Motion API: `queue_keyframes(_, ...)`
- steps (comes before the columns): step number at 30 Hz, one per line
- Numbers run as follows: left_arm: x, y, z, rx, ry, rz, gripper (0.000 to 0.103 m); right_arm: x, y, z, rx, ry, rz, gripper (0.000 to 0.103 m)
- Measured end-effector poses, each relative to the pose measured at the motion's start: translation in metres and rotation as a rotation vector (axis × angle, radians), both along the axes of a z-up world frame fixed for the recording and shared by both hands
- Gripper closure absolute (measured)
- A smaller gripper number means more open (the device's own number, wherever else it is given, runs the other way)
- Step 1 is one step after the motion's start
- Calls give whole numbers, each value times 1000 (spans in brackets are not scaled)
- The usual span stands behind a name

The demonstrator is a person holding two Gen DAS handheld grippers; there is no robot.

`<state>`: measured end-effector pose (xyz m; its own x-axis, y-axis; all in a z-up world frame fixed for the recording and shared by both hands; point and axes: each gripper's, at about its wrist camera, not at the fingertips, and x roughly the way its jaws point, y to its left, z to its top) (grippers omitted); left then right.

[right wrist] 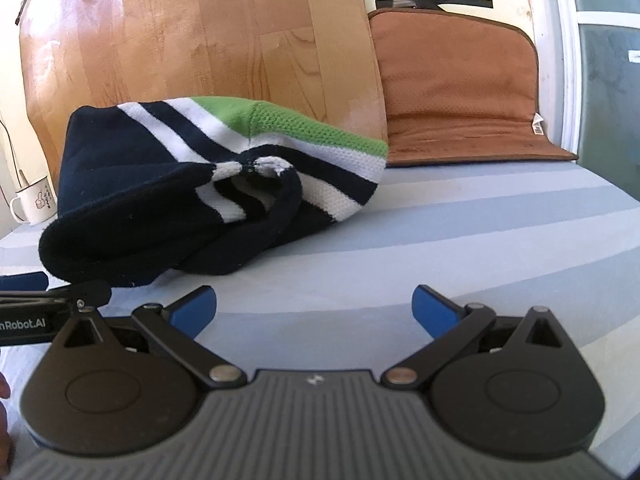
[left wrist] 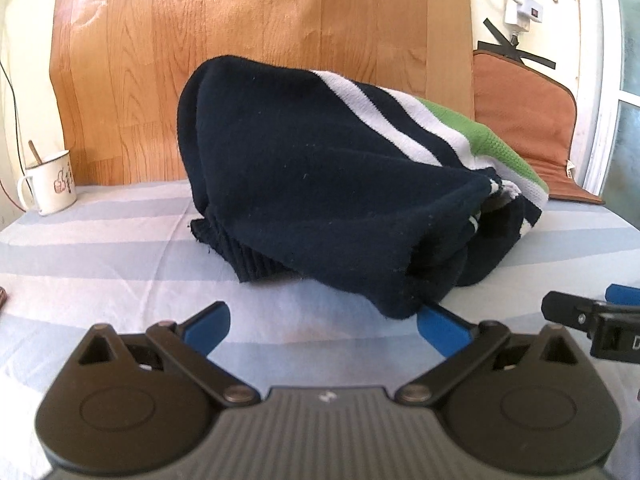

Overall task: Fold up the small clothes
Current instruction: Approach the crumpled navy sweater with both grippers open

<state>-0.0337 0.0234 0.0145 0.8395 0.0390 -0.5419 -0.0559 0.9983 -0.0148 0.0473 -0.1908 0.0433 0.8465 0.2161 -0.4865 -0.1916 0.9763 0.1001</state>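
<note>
Nearest, the left gripper (left wrist: 322, 322) and right gripper (right wrist: 314, 306) both rest spread wide, holding nothing. Just beyond them a navy sweater (left wrist: 320, 184) with white and green stripes sits bundled on the striped blue cloth (right wrist: 480, 240). One left fingertip (left wrist: 436, 318) lies under its drooping near edge, so lifting could snag and undo the fold. Far left stands a mug (left wrist: 50, 184).
</note>
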Motion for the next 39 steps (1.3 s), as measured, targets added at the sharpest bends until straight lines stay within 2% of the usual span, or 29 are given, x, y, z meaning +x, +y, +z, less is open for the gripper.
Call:
queue_keyframes(2,2,0,-1,1,16,5,0,-1,-16,-3,22,9,-2,0)
queue_keyframes(7,5,1,-4,3,46,11,0,3,-24,-6,79,31,-36,0)
queue_keyframes(16,8,1,-6,5,68,11,0,4,-23,-7,93,21,-32,0)
queue_keyframes(35,6,3,-4,-6,49,12,0,2,-29,-6,124,-2,-38,0)
queue_keyframes(36,5,4,-3,-15,39,12,0,0,-29,-5,125,-13,-41,2)
queue_keyframes(38,1,9,-1,-40,11,18,0,-2,-32,-2,131,-39,-44,19)
queue_keyframes(39,-1,11,0,-55,-5,22,0,-1,-33,0,137,-52,-36,35)
